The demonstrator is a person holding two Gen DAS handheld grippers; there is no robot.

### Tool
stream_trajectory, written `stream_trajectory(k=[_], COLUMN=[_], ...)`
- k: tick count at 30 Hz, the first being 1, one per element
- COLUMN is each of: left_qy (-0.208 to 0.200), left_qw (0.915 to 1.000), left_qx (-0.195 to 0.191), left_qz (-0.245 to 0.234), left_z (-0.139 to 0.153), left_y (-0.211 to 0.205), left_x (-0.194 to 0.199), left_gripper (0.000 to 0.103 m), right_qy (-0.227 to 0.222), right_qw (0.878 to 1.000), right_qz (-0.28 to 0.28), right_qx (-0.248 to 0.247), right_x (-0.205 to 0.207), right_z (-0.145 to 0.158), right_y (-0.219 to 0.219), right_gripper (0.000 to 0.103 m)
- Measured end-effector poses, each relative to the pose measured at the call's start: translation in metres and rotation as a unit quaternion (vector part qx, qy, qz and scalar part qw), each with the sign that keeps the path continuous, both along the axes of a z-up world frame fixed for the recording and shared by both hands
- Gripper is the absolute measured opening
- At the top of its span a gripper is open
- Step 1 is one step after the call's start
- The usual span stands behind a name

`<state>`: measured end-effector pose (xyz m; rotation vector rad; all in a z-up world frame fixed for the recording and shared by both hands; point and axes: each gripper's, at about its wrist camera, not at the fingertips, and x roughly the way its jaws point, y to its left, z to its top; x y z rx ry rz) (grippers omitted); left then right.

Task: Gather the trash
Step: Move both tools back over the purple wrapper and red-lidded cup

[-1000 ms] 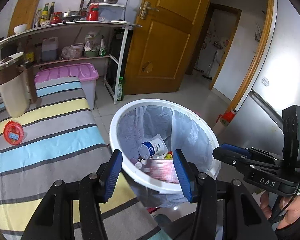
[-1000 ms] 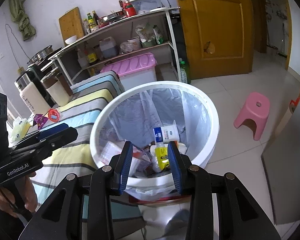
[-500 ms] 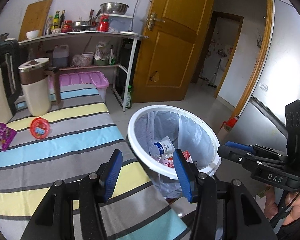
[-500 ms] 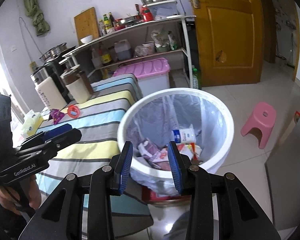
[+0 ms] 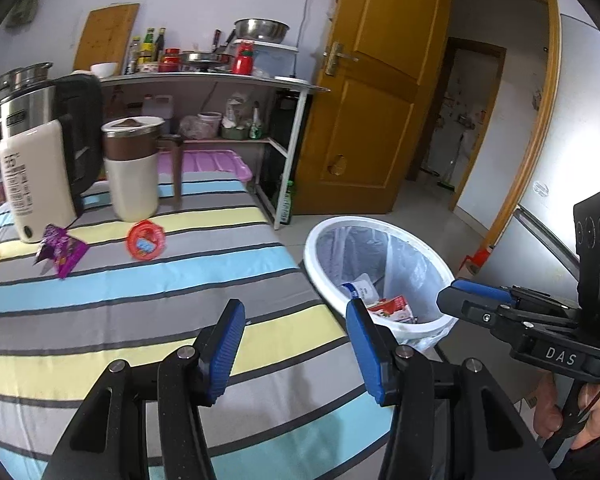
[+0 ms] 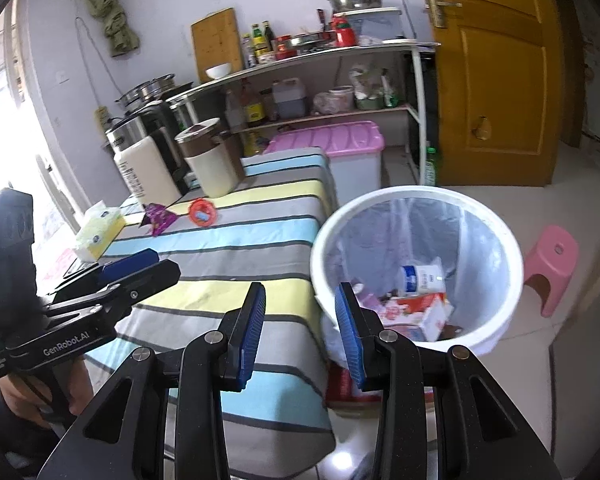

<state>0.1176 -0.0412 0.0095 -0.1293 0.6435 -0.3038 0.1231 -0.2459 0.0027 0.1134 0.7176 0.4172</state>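
A white trash bin (image 5: 440, 264) (image 6: 504, 236) with a clear liner stands on the floor beside the striped table (image 5: 140, 280) (image 6: 236, 248); it holds a small bottle and red cartons. On the table lie a purple snack wrapper (image 5: 62, 250) (image 6: 159, 216) and a round red lid (image 5: 146, 239) (image 6: 201, 211). My left gripper (image 5: 296, 336) is open and empty above the table's near right corner. My right gripper (image 6: 300, 320) is open and empty between the table edge and the bin.
Two kettles (image 5: 130, 168) (image 5: 36, 184) stand at the table's far side, a tissue box (image 6: 98, 232) at its left. A shelf rack (image 5: 220, 80), pink-lidded box (image 6: 332, 144), wooden door (image 5: 372, 120) and pink stool (image 6: 552, 268) surround the bin.
Both grippers have pulled back from over the bin and swung left toward the table. The wrapper and red lid have come into view. Both stay open and empty.
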Motion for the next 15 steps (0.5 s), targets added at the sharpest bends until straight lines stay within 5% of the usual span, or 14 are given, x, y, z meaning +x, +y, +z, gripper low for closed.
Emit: stream_trajectory(k=[15], left_qy=[0.005], left_qw=[0.9972], left_qx=[0.010], left_qz=[0.075], left_z=[-0.004], left_y=[0.061], left_x=[-0.014], left_gripper=[0.053], right_qy=[-0.002], right_qw=[0.998], right_qz=[0.066], right_qx=[-0.005], right_x=[0.009], right_z=[-0.001], right_y=[0.061], right_gripper=[0.038])
